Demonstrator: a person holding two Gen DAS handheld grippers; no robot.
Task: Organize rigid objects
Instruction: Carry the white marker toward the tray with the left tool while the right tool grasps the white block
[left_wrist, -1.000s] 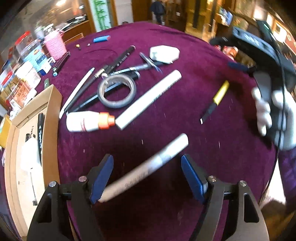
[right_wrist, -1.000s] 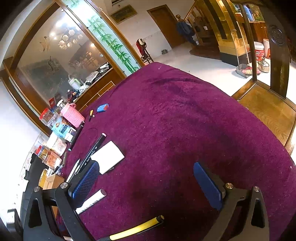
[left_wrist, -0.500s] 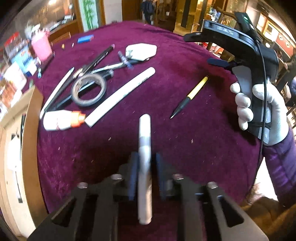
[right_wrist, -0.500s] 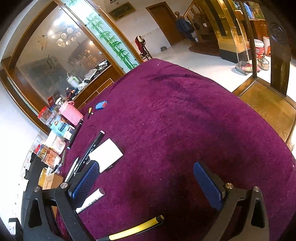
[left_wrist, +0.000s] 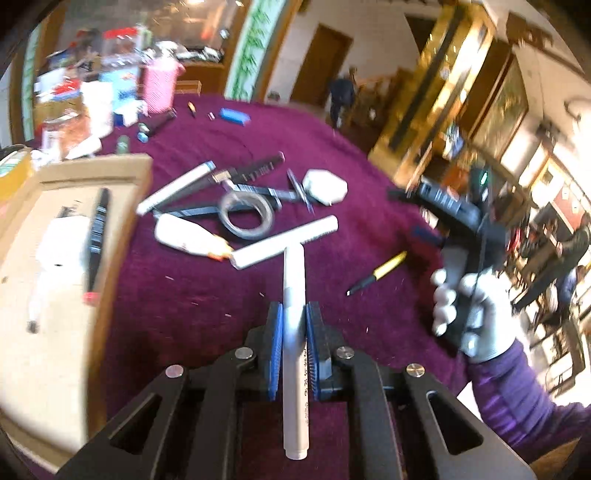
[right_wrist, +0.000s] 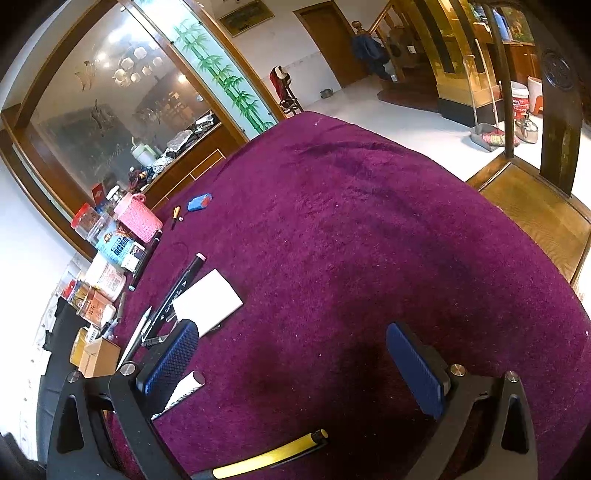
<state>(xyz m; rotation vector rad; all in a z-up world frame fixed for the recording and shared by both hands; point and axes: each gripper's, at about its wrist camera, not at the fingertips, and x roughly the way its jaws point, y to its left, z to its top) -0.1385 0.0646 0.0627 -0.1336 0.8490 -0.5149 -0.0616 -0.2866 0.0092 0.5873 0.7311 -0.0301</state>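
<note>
The left tool (left_wrist: 294, 334) is clenched on a white marker (left_wrist: 294, 325), held above the purple bench (left_wrist: 177, 295) with a cardboard box (left_wrist: 122, 236) to its left. The right tool (right_wrist: 295, 369) hangs released over the bench's near edge, a yellow pen (right_wrist: 266, 458) lying just beneath it.

Bright indoor light, left wrist view motion-blurred, right wrist view sharp, fisheye bending, dark vignetted corners
</note>
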